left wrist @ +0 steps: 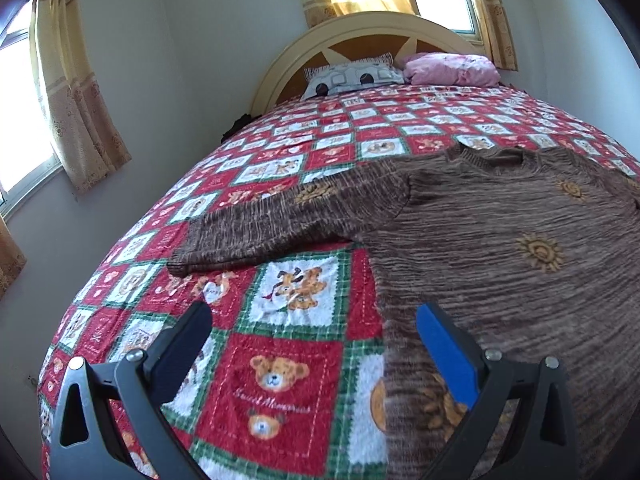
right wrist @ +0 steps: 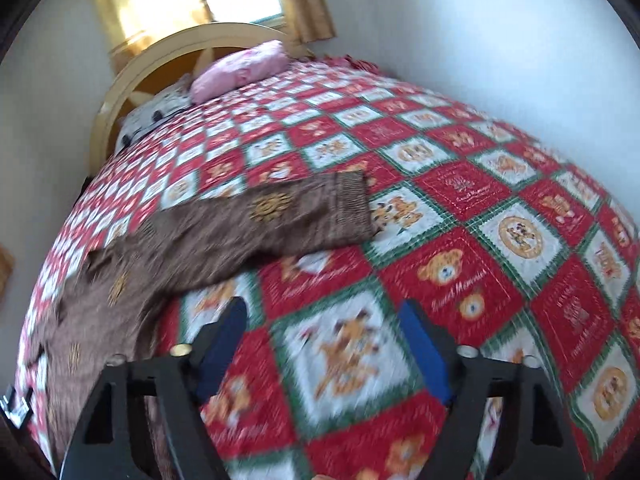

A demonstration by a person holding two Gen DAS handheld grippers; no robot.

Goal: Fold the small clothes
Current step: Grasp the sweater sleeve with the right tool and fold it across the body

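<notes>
A brown knit sweater (left wrist: 500,232) with yellow sun motifs lies spread flat on the bed, one sleeve (left wrist: 248,236) stretched out to the left. My left gripper (left wrist: 316,316) hovers open at the sweater's lower left edge; its right finger is over the knit, its left over the quilt. In the right wrist view the sweater (right wrist: 132,280) lies at the left, its other sleeve (right wrist: 304,212) reaching toward the middle. My right gripper (right wrist: 324,312) is open above bare quilt, below that sleeve, nothing between its pads.
The bed is covered by a red, green and white teddy-bear quilt (left wrist: 276,380). A patterned pillow (left wrist: 356,76) and a pink pillow (left wrist: 452,68) lie by the curved headboard (left wrist: 360,28). Walls and curtained windows surround the bed.
</notes>
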